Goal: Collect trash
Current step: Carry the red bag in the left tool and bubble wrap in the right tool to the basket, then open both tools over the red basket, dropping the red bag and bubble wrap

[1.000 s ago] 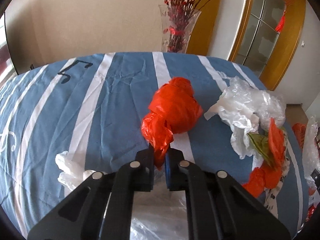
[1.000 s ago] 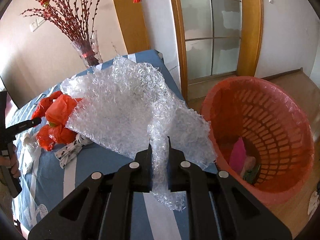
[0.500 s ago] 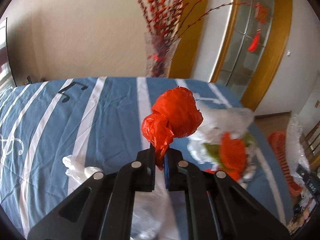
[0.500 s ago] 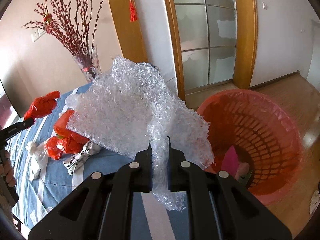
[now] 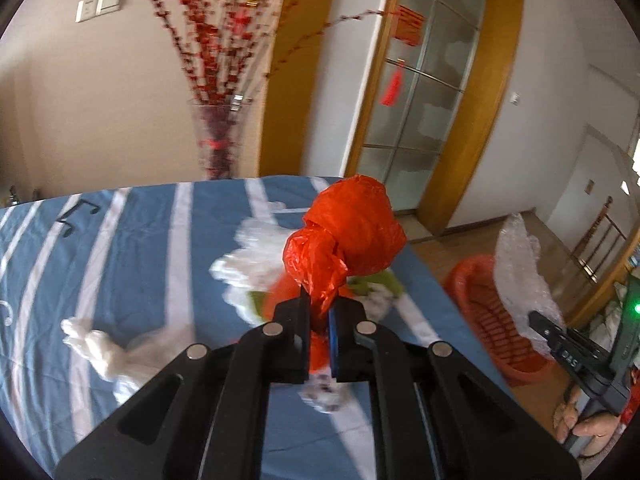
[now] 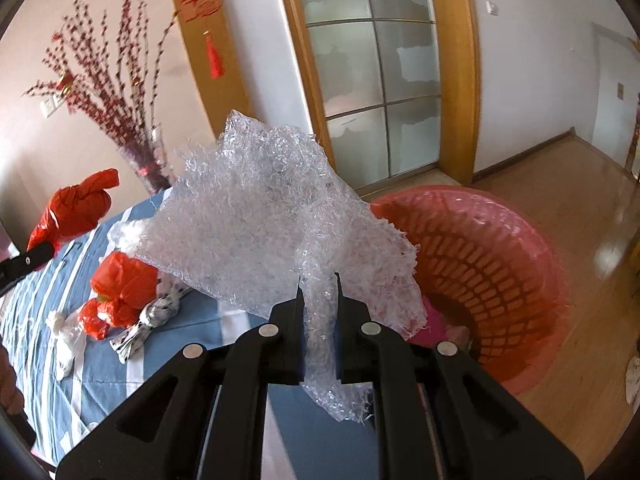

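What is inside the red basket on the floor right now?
In the red basket, something pink lies at the bottom with a pale scrap beside it. The bubble wrap held in the right gripper hides the basket's near-left interior.

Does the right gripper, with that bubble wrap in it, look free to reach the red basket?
Probably yes. The right gripper is shut on the bubble wrap, and the basket sits on the floor just beyond the table edge, its mouth open. Nothing stands between them; only the hanging wrap hides part of the rim.
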`<state>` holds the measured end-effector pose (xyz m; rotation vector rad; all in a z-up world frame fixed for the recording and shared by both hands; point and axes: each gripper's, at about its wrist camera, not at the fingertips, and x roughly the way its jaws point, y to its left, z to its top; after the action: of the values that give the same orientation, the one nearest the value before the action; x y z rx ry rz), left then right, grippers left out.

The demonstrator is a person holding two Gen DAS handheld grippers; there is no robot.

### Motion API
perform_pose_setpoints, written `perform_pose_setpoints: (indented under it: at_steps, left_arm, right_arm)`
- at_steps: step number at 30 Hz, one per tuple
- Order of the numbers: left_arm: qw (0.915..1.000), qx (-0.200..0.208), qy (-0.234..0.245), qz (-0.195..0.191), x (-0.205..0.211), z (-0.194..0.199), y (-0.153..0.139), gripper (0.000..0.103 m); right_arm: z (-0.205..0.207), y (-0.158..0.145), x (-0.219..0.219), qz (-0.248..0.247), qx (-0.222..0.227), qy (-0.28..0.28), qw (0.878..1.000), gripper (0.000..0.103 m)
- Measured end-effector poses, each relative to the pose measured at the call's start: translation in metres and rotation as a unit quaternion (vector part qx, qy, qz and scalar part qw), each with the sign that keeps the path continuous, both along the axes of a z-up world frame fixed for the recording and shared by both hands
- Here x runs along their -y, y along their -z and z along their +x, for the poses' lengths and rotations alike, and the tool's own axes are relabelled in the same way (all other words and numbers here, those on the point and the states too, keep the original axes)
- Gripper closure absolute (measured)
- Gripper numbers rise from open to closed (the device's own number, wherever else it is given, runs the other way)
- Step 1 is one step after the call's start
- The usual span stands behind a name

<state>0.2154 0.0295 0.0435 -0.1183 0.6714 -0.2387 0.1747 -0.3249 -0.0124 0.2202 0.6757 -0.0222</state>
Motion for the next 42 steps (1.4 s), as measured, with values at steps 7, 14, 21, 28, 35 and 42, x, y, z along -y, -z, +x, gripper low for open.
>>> perform_pose_setpoints:
  at_steps: [7,14,21,28,35,42]
  left_arm:
    - [0.9988,-0.016,0.046,-0.006,0.054,0.002,0.013,0.095]
    - [0.9957,-0.032,0.086,-0.014,0.104,0.005,0.025,0.095]
    - [0.9918,-0.051,0.115,-0.022,0.149,0.006,0.038,0.095]
    - [0.9872,-0.068,0.142,-0.025,0.186,0.008,0.051,0.095]
    - [0.9833,-0.081,0.161,-0.028,0.215,0.015,0.062,0.095]
    - [0.9807,-0.108,0.161,-0.022,0.234,0.020,0.082,0.080]
  right_arm:
    - [-0.007,0.003,0.034,0.014,0.000,0.035,0.999,0.093]
    - [-0.012,0.010,0.070,0.028,-0.005,0.072,0.997,0.093]
    - [-0.015,0.016,0.102,0.038,-0.005,0.103,0.994,0.093]
    - [-0.013,0.021,0.120,0.046,-0.006,0.123,0.991,0.093]
    - [-0.006,0.025,0.134,0.059,-0.004,0.133,0.989,0.091]
    - [-0.004,0.033,0.145,0.082,-0.003,0.138,0.987,0.056]
